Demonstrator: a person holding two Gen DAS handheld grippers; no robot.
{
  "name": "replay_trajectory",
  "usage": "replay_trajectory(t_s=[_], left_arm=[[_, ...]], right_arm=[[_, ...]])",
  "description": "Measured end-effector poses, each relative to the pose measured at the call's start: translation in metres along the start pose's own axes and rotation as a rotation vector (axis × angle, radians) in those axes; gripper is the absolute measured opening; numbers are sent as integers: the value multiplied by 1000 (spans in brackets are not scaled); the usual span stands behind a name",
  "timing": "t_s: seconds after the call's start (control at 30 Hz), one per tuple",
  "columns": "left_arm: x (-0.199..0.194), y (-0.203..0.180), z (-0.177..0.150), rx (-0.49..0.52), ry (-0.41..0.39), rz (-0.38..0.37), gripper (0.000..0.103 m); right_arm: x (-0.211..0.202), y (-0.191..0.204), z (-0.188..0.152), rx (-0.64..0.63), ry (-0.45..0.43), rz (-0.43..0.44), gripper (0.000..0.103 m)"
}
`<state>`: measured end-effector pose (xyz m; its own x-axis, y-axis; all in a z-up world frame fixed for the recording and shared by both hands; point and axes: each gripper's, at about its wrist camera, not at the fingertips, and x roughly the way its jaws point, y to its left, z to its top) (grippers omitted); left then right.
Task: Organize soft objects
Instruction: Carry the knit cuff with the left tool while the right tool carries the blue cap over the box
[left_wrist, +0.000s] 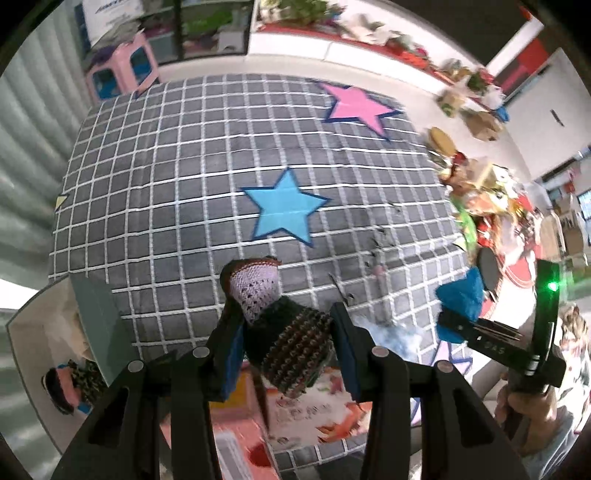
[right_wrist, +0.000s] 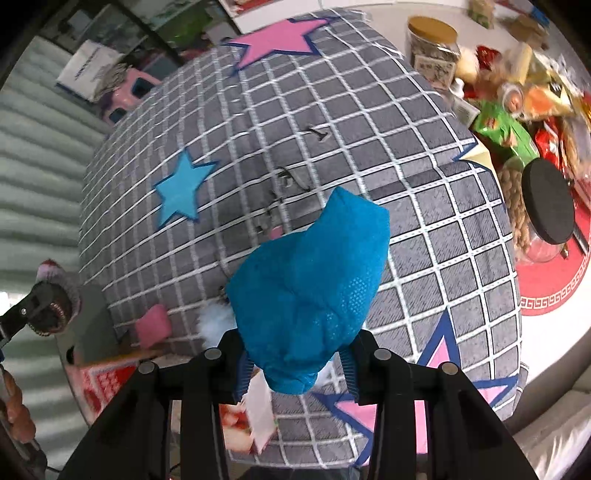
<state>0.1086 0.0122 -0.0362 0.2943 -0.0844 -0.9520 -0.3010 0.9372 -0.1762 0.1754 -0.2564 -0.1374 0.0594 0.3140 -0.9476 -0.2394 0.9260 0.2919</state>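
Note:
My left gripper (left_wrist: 288, 332) is shut on a knitted brown, black and lilac sock (left_wrist: 280, 321) and holds it above the grey checked star cloth (left_wrist: 184, 177). My right gripper (right_wrist: 295, 354) is shut on a blue fuzzy sock (right_wrist: 314, 288) and holds it above the same cloth (right_wrist: 424, 229). The right gripper with the blue sock also shows at the right of the left wrist view (left_wrist: 461, 314). The left gripper with the knitted sock shows at the left edge of the right wrist view (right_wrist: 51, 310).
A box (left_wrist: 55, 350) at lower left holds a knitted item. Jars and snack packets (right_wrist: 517, 110) crowd the table's right side on a red mat (right_wrist: 554, 291). A pink item (right_wrist: 153, 325) and a printed box (left_wrist: 314, 410) lie near the cloth's front edge. A pink stool (left_wrist: 122, 66) stands behind.

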Motion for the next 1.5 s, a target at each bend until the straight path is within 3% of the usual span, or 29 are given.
replay_trajectory(t_s=[0.33,0.63,0.93,1.17,1.5], left_arm=[[-36,-20,-65,55,-44,-96,47],[-66,7,-128,35,-51,-107,47],[-91,75,-177,-118,-96,-27,47],[-108,136,-210,-271,-132,95,47],[-112,198,-244,-435,-133,193,47]], right_arm=[[-16,40,-66,-93,30,17,41],[-12,81,-121,-171,80,38,41],[2,154,-161,-355,147,68,41],[8,214,-176,-517,164,87,41],[10,295,-187,-699,173,126,41]])
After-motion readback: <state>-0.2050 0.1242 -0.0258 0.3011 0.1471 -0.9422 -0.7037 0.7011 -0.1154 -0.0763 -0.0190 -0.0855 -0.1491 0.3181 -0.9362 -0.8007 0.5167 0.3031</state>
